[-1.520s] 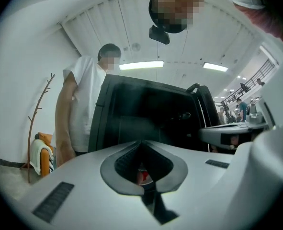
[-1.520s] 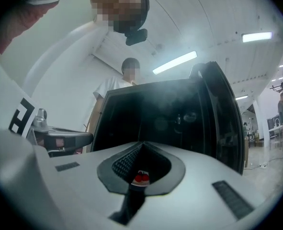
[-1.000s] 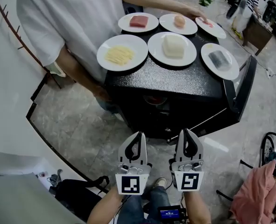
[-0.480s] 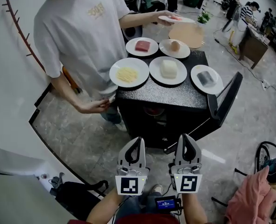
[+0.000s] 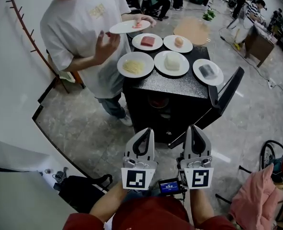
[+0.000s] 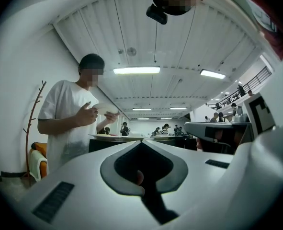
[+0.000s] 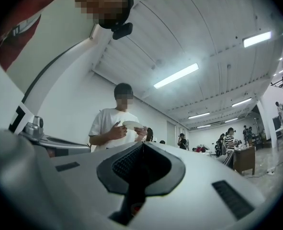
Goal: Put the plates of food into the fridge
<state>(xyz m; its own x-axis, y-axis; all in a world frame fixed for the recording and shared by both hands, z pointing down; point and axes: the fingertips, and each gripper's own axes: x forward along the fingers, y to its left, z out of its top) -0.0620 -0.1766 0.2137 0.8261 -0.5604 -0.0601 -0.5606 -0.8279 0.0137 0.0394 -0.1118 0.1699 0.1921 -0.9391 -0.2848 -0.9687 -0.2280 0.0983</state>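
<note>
Floor: grey marbled tile, glossy, with a dark skirting line along the foot of the plain white wall. A branch-shaped wooden coat rack stands at that wall. Ceiling: white ribbed panels, with long strip lights lit. Far end: round tan tabletop and brown desk. Near right, pink cloth; near left, black bag on the floor.

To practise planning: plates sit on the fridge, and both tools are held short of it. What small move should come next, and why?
Probably open the right tool and ease it toward the rightmost plate on the fridge. Both it and the left tool are shut and empty, well short of the plates, and the door already stands open.
</note>
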